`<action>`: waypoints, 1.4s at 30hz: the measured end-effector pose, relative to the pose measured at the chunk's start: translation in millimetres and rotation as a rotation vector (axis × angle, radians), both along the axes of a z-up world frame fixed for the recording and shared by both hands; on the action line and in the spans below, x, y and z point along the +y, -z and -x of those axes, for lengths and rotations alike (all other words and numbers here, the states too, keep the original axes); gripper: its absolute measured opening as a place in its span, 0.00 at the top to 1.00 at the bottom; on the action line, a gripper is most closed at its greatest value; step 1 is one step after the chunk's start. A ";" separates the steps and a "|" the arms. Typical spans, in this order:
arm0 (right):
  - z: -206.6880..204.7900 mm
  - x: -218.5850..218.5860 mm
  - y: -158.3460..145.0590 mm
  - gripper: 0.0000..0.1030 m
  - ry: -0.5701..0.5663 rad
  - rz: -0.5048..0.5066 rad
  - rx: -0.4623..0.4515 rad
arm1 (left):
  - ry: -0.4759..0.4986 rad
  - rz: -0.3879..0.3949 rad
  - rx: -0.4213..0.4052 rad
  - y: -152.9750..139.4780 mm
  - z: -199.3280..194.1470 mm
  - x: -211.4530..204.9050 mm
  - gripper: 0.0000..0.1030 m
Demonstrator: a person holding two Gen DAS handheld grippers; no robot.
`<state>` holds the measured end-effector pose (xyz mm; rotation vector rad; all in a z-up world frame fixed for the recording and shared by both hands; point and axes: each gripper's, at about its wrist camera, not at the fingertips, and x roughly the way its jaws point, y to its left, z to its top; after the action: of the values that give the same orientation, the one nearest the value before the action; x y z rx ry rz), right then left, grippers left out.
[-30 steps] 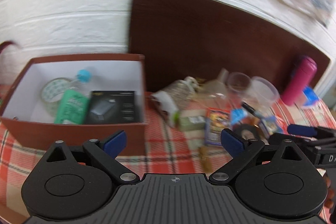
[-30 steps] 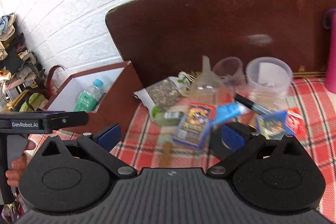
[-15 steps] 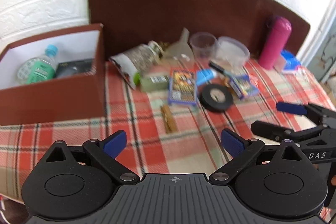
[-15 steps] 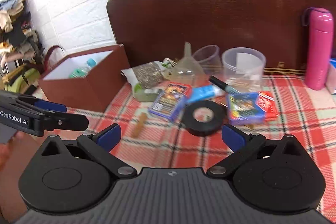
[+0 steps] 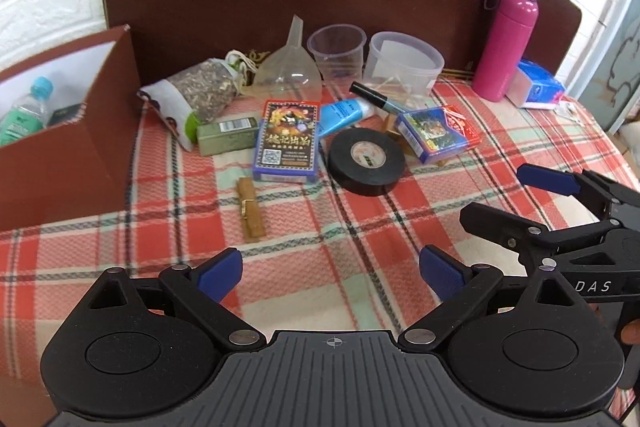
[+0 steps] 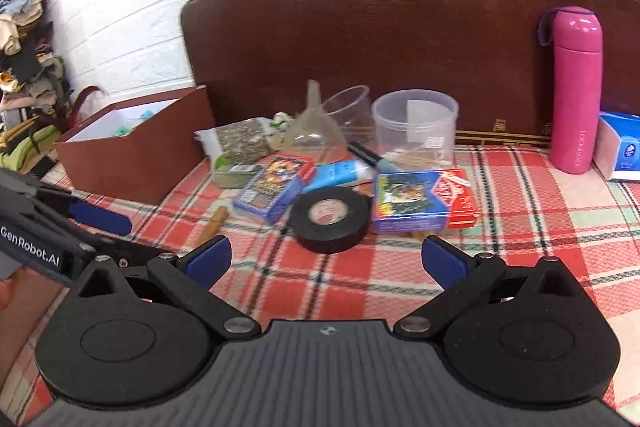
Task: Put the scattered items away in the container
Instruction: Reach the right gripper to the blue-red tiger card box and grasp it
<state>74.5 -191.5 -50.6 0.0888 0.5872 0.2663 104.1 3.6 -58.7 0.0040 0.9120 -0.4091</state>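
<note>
Both claws pulled back, released.
Left claw (image 5: 330,267) has left the box (image 5: 68,155); right claw (image 6: 326,257) faces the tape (image 6: 330,217).

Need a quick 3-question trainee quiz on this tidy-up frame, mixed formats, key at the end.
1. True or false: the left gripper is shut on the tape roll.
2. What already lies in the brown box? A) a bottle B) the funnel C) the pink flask
3. Fill in: the wooden clothespin lies on the checked cloth between the box and the ____.

Key: 1 false, both it and the right gripper are open and empty; 2 A; 3 tape roll.
</note>
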 end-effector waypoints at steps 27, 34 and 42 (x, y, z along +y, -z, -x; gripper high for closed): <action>-79.3 -60.9 44.1 0.05 -0.065 0.141 -0.028 | 0.016 0.181 0.079 39.5 -108.5 -96.8 0.11; -87.2 -52.9 49.1 0.39 -0.151 0.082 0.029 | 0.072 0.158 0.070 47.0 -108.8 -105.8 0.37; -46.3 -31.6 27.8 0.38 -0.190 0.082 -0.003 | 0.095 0.131 0.055 23.4 -72.2 -81.1 0.46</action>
<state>120.8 -223.1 -78.4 -0.0472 0.6040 0.4261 176.4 -77.6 -82.1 -0.0846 0.9396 -0.5589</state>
